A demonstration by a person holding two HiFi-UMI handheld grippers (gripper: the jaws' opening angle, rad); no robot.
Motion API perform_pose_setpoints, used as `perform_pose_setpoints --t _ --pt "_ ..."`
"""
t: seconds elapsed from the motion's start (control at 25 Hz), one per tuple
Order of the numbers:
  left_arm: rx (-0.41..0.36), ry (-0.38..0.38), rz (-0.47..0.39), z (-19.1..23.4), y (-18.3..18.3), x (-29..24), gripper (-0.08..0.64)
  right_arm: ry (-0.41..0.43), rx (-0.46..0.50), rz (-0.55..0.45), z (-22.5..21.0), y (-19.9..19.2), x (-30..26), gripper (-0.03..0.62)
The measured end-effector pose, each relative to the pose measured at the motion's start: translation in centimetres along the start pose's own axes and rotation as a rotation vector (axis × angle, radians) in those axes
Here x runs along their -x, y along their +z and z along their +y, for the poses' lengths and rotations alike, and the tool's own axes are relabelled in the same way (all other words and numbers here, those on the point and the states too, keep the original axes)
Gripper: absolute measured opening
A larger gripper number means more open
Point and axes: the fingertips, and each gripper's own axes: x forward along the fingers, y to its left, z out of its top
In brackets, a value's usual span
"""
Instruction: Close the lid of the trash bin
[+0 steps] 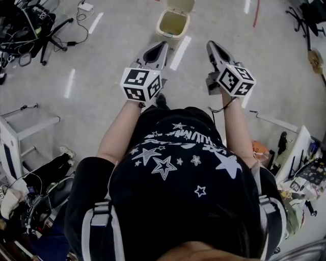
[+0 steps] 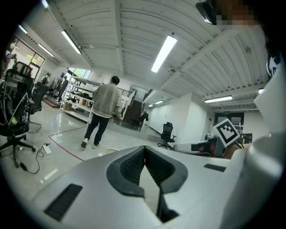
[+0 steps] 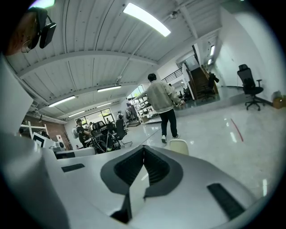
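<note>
Overhead, the left gripper (image 1: 161,48) and right gripper (image 1: 212,48) hover clenched and empty, near the bin (image 1: 171,35), its lid (image 1: 181,5) open.

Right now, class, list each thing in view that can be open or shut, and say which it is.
trash bin: open, standing on the floor ahead of the person.
lid: raised at the bin's far side, not yet closed.
left gripper: jaws together, holding nothing.
right gripper: jaws together, holding nothing.
</note>
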Motion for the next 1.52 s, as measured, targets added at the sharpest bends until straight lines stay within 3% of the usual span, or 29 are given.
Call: perform_pose_setpoints --t 0.2,0.36,0.8,1.36,1.52 --pt "-0.056 -0.021 0.002 1.7 1.0 -0.5 0.012 -0.024 -0.008 0.002 0.1 0.6 -2.3 0.006" --pt "-0.039 -0.016 0.000 2.6 1.2 -1.3 0.012 -0.019 -0.006 0.009 -0.1 1.0 -3.7 0.006" --pt "-0.028 0.091 -0.011 6.8 2.2 -6.5 0.012 0.059 0.015 0.026 -3.8 4.9 -11.4 0.006" --pt "-0.049 0.209 0.034 9.3 5.0 -20.8 0.012 0.142 -0.029 0.073 -14.9 12.8 -22.5 0.006" --pt "-0.045 0.256 0.055 10.4 4.6 -24.8 0.012 0.155 -0.050 0.100 -19.0 13.4 -25.2 0.006"
